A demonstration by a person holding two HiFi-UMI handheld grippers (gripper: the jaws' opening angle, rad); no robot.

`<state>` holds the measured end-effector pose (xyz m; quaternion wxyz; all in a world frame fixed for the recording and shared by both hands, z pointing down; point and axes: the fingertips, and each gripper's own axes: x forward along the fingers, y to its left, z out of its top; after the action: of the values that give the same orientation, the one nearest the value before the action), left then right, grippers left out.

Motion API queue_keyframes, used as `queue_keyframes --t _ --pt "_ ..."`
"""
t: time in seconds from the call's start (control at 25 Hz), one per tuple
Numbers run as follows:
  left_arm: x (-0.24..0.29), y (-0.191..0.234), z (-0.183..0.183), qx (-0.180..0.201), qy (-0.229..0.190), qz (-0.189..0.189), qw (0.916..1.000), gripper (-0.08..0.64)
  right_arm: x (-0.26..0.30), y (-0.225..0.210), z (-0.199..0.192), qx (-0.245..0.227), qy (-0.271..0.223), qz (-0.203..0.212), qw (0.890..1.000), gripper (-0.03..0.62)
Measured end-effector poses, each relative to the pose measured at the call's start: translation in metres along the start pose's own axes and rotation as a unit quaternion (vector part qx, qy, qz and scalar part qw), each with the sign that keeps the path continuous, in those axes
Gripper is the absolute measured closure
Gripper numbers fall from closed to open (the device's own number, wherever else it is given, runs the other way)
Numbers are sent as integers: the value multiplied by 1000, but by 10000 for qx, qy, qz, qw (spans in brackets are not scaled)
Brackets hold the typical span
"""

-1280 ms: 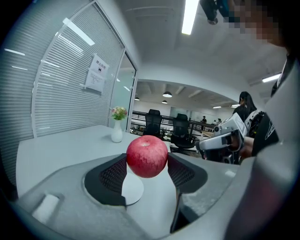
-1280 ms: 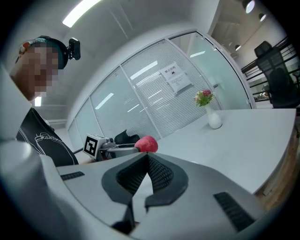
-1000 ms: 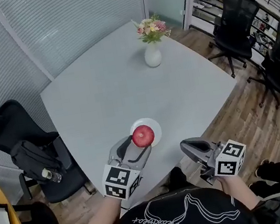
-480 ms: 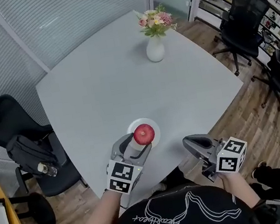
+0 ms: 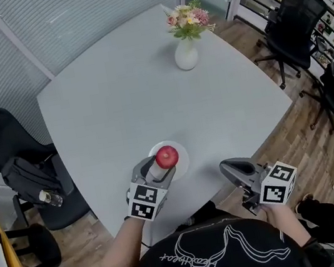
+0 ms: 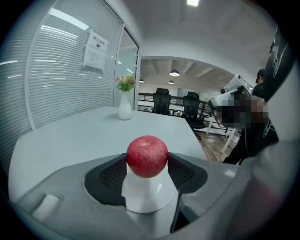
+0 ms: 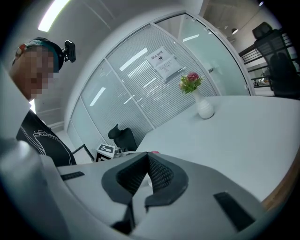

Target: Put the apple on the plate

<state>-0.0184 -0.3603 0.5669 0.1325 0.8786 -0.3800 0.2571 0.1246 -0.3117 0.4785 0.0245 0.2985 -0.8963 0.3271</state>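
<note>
Edging a touch farther forward than a second ago, gripping the round red apple (image 5: 167,156) in the left claw (image 5: 162,167) over the small white plate (image 5: 181,159) near the pale grey counter's (image 5: 147,88) front edge; holding the right claw (image 5: 227,168) pinched together, empty, off to the side.

None of the writing here can be read. The white paper notice (image 6: 95,48) stuck on the frosted glass wall carries print too small to make out. The white looping script (image 5: 197,259) across the person's black shirt is too warped to spell.
</note>
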Motion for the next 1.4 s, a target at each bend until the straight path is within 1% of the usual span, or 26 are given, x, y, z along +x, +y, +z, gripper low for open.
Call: queue_keyframes --t 0.32,0.64,0.76,0.96,1.16,1.4 --pt "16 6 -20 265 213 -17 9994 279 7 -9 4 56 92 6 9999 583" --pt "23 10 -34 182 260 -21 9995 279 10 -11 -1 105 174 -3 9998 583" --pt "26 10 -40 256 317 -40 9992 279 11 -11 -1 125 183 -8 9998 583" --pt "26 10 -42 395 276 -10 9988 279 16 -7 -4 114 273 65 9995 583" --pt "27 9 -45 380 323 -132 9987 279 18 -4 -3 88 316 86 9994 583" --pt "29 7 -50 205 258 -264 9991 279 23 0 -8 80 377 118 9992 583"
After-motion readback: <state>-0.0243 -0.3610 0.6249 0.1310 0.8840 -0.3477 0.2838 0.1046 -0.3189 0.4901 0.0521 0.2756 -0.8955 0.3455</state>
